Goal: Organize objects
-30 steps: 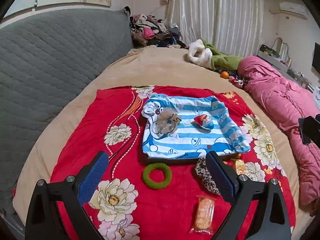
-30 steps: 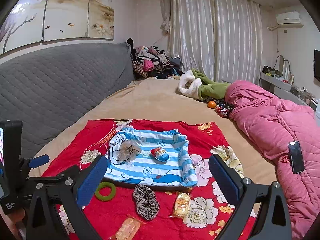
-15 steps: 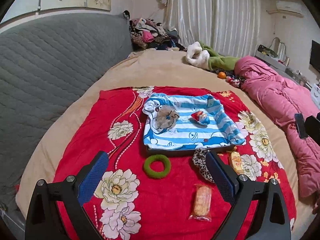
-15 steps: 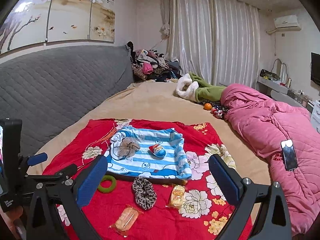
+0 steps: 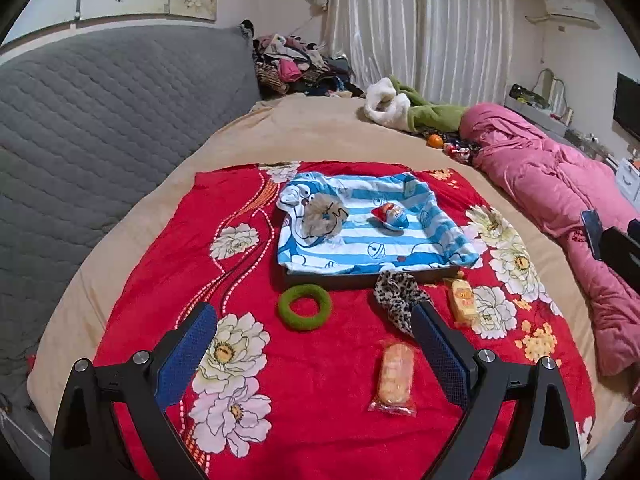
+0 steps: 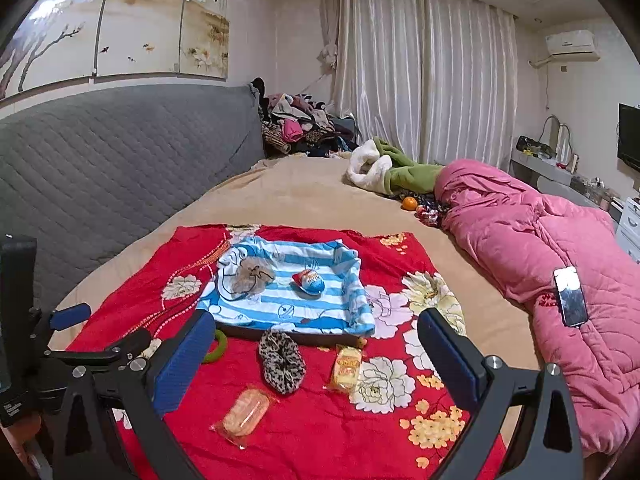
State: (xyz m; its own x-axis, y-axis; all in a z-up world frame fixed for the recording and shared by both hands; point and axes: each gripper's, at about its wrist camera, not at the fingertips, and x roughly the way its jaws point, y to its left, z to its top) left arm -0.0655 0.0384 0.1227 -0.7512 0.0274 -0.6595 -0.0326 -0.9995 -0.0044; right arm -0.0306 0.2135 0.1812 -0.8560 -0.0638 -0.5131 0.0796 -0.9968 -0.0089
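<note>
A tray lined with blue-striped cloth [image 5: 360, 252] [image 6: 344, 308] lies on a red flowered blanket [image 5: 152, 280] [image 6: 312, 432]. In it sit a tan fluffy scrunchie [image 5: 322, 216] [image 6: 253, 274] and a red-and-blue egg-shaped toy [image 5: 390, 216] [image 6: 309, 281]. In front of the tray lie a green ring [image 5: 305, 306] [image 6: 218, 346], a leopard scrunchie [image 5: 400, 300] [image 6: 280, 364], a yellow snack packet [image 5: 462, 302] [image 6: 347, 368] and an orange snack packet [image 5: 395, 376] [image 6: 244, 410]. My left gripper [image 5: 314, 354] [image 6: 80, 340] hangs open above the blanket's near edge. My right gripper [image 6: 316, 360] is open too, holding nothing.
A grey quilted headboard [image 5: 100, 120] runs along the left. A pink duvet [image 6: 540, 240] with a phone [image 6: 570, 302] on it lies at the right. Clothes [image 6: 304, 128], a green-and-white garment [image 6: 392, 168] and an orange [image 6: 409, 203] lie farther back on the beige bed.
Both grippers have drawn back and risen a little, so the tray and the loose items look smaller and lie farther ahead. Nothing on the blanket has shifted.
</note>
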